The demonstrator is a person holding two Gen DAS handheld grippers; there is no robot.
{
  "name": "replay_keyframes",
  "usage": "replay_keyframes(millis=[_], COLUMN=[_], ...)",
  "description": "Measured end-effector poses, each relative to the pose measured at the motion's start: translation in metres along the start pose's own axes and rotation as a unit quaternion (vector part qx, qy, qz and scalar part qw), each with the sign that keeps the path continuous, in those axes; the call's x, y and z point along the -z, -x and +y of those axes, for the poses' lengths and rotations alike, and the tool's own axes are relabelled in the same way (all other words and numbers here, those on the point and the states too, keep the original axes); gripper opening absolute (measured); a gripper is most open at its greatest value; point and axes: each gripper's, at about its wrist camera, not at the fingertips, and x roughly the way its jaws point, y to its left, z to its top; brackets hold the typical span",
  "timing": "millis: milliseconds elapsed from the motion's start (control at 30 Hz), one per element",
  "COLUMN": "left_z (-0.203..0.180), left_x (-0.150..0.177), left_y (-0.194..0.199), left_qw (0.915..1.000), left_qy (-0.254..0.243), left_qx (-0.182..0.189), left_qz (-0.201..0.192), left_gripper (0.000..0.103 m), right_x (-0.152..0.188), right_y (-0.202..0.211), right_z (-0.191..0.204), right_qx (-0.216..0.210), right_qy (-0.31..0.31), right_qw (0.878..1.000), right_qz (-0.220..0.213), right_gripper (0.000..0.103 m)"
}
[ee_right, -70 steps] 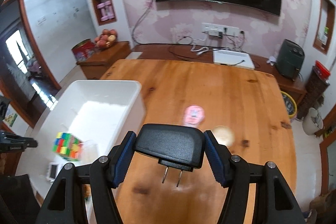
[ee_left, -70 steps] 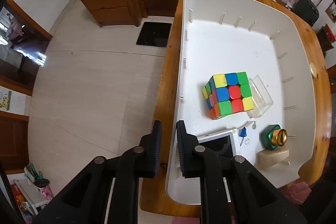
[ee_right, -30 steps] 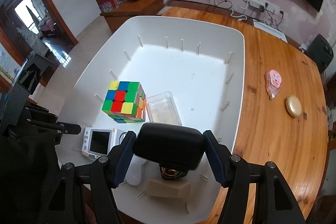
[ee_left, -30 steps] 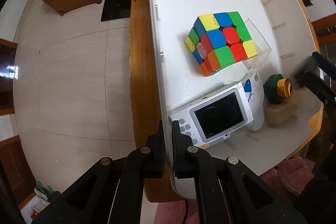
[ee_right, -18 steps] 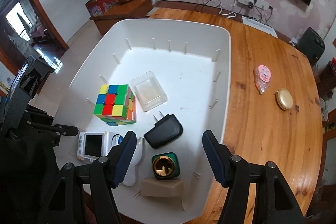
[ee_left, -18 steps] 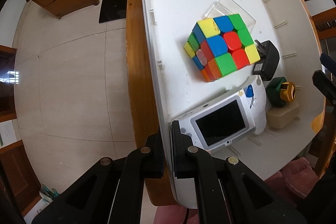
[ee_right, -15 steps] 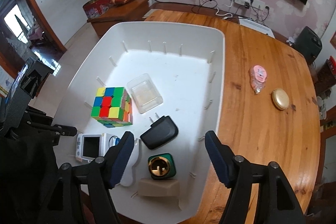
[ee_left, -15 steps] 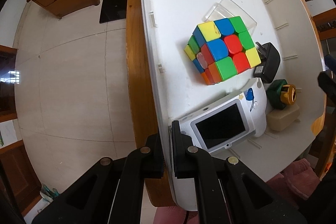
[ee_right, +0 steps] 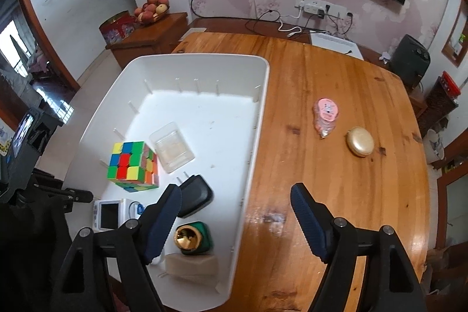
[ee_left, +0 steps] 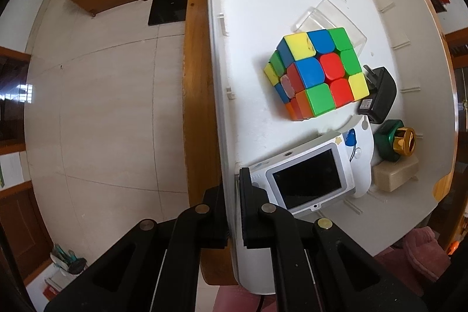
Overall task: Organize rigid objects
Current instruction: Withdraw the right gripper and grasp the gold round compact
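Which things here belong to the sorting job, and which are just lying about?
Job:
white bin, held by left claw
black charger
puzzle cube
pink round item
gold compact
right claw, open

Lying about:
fruit bowl
red tin

Table: we see a wooden table [ee_right: 345, 183] with a glossy orange-brown top, its left edge running beside the tiled floor [ee_left: 102, 107].
Bin: we find a white plastic bin [ee_right: 257, 119] resting on the table's left part, its long side along that edge.
Loose items: we note a pink round packet [ee_right: 325, 114] and a gold oval case [ee_right: 360, 141] near each other on the bare wood, well apart from the bin.
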Motion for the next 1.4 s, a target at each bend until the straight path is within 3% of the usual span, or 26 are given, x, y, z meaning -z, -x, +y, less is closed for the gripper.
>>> replay_keyframes(millis=[433,700,1133,1400], left_z=[-0.004,0.001,-0.005,-0.007], left_x=[0.011,0.013,0.026,0.025], left_y=[0.005,0.004,0.005,0.003], left_qw=[0.9985,0.9963,0.9966,0.9972], left_qy=[0.050,0.079,0.068,0.062], left_qx=[-0.018,-0.032,-0.032,-0.035], left_qz=[-0.009,-0.011,-0.033,-0.022], left_gripper=[0.008,0.008,0.008,0.008], right_x=[-0.001,-0.005,-0.010,-0.009], right_y=[0.000,-0.021,-0.065,-0.092], right_z=[-0.060,-0.099,-0.147,-0.163], right_qx=[0.014,0.018,0.042,0.067], right_qy=[-0.049,-0.078,-0.112,-0.123], right_qw=[0.999,0.997,0.993,0.990], right_qz=[-0.018,-0.009,-0.015,-0.034], right_gripper=[0.080,0.080,0.080,0.080])
